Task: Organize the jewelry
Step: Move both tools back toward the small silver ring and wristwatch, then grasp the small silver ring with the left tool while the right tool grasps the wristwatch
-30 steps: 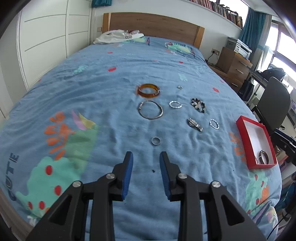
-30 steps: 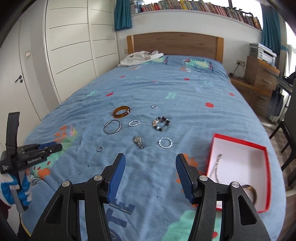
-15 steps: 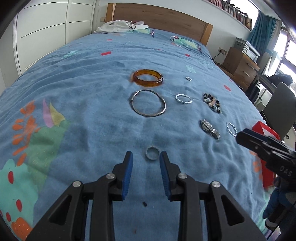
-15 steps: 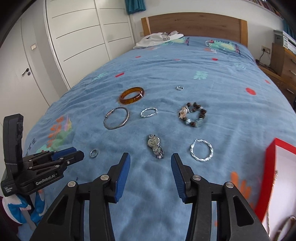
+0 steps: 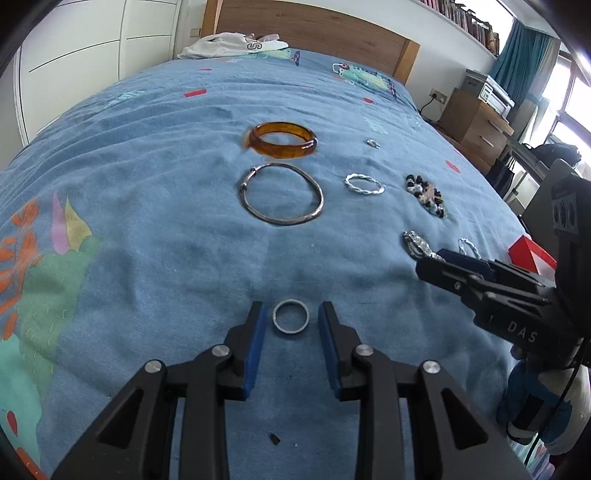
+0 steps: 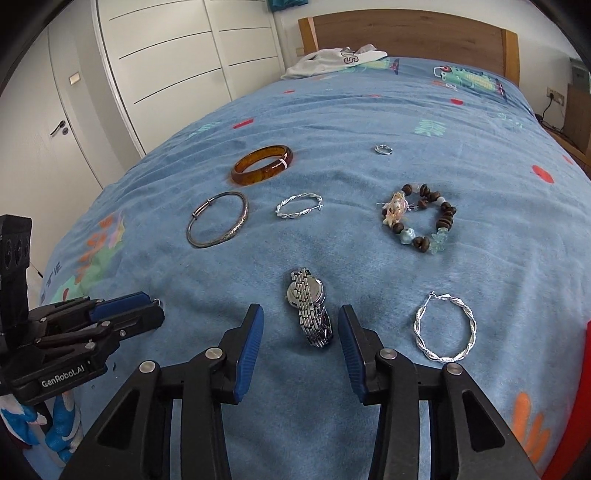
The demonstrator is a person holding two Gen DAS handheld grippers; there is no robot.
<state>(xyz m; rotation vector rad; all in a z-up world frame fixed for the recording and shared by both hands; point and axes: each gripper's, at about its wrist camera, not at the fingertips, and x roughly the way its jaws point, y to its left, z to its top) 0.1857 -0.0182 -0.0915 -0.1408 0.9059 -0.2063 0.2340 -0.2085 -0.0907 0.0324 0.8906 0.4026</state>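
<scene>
Blue bedspread (image 5: pixel 147 221), clear around ring (image 5: pixel 290 316)

Pretty bright bedroom: blue patterned bedspread (image 5: pixel 147 229) fills the view, wooden headboard (image 5: pixel 314 26) at 12 o'clock, white wardrobe doors (image 6: pixel 177 66) at 10, wooden dresser (image 5: pixel 476 125) with a printer (image 5: pixel 491 90), teal curtain (image 5: pixel 517 55) at 2.

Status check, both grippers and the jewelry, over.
Left gripper open, small ring between its jaws, untouched. Right gripper closing, jaws astride the watch, not yet gripping. Nothing in the way on the blue bedspread.
</scene>
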